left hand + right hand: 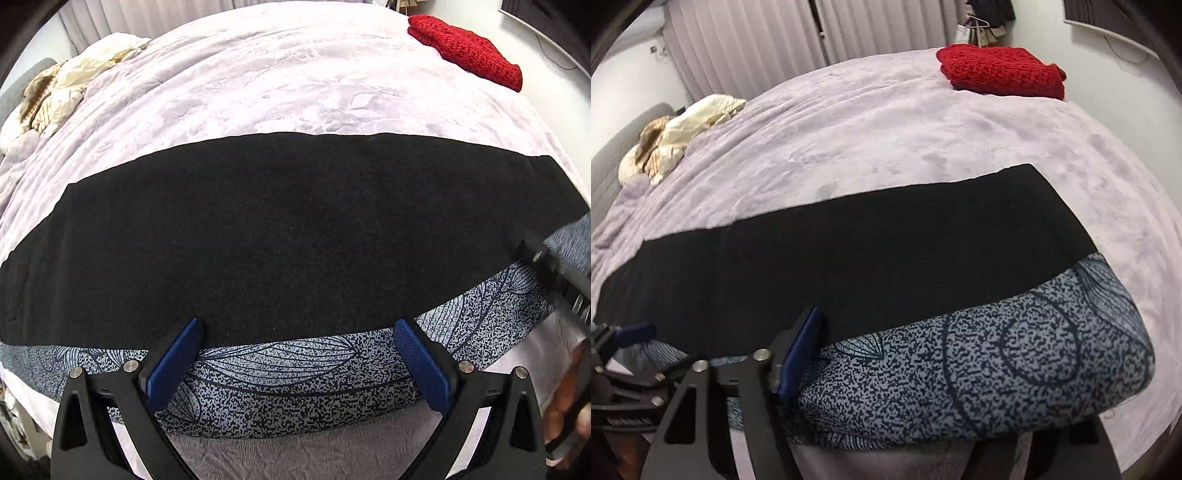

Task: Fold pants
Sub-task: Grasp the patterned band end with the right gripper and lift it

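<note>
Black pants (288,229) lie flat in a long band across the bed, on top of a blue-grey leaf-patterned cloth (295,387) that shows along their near edge. My left gripper (299,325) is open wide, its blue pads (177,362) resting at that near edge with nothing pinched. In the right wrist view the black pants (849,258) run to the left and the patterned cloth (997,362) bulges up between the jaws of my right gripper (890,325). Its left finger (798,350) is bare beside the cloth; the other finger is hidden under it. The gap looks wide.
The bed carries a lilac plush blanket (295,81). A folded red knit (469,51) sits at the far right corner, and crumpled cream clothes (74,85) lie at the far left. Pleated curtains (757,37) hang behind the bed. A hand (569,413) shows at the right edge.
</note>
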The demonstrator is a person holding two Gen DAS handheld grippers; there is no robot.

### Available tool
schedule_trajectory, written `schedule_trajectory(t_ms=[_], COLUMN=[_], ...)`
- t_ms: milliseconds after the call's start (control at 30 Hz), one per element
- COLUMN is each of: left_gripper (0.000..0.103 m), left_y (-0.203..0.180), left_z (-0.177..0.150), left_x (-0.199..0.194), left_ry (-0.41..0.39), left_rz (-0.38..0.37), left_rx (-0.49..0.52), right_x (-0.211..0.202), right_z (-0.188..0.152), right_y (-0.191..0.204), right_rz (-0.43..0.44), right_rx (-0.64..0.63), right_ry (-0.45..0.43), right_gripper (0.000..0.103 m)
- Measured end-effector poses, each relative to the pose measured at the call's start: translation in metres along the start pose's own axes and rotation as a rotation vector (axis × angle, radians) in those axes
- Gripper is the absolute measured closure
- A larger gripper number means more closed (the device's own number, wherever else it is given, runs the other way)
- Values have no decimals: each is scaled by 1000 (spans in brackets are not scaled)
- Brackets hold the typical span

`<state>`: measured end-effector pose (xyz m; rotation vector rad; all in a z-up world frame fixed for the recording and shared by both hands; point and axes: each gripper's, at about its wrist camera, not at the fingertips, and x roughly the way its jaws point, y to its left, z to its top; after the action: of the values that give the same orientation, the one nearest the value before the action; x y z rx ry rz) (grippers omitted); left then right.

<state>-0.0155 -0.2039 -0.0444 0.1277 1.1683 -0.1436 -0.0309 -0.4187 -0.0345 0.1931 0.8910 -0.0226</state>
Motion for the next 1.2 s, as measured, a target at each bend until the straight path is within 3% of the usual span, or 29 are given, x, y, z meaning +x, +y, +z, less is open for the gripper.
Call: schedule_trajectory(t_ms=[33,67,133,200,267,400,467,633,767,1033,1200], left_gripper=[0,0,0,0,0,0,0,0,0,0,0], left_y=[-1,-2,3,11,12,13,16,-12,-5,11,59], left_z=[-2,-4,4,23,45,81,76,33,2,-2,3], left_x=[-2,-5,-14,-25,-27,19,31,10,-12,-11,-33], left_ry=[-1,1,3,-48,-80,-4,20,14,-25,-63,-84], left_rz=[-3,-9,-42,-58,-26,35,38,22,12,-64,-194], left_rx=[2,1,-20,-64,-75,-88,-98,23,42,35,-44], right_x=[-5,-13,-27,-40,-42,-32,-30,-29,-23,-53,-88], right_z=[3,7,12,13,12,13,14,12,11,19,24], right_y=[2,4,10,24,31,33,31,31,34,70,114], right_rz=[-18,-38,-35,-83,-122,-156,-147,-158,-178,-237,-242], right_rx=[-5,-12,-37,-96,-137,-121,-99,-123,-136,-238,-344], right_ry=[-11,-31,-72,-113,-118,-71,-61,-49,-30,-112,-210], right_gripper=[67,78,81,82,82,82,82,82,82,82,82])
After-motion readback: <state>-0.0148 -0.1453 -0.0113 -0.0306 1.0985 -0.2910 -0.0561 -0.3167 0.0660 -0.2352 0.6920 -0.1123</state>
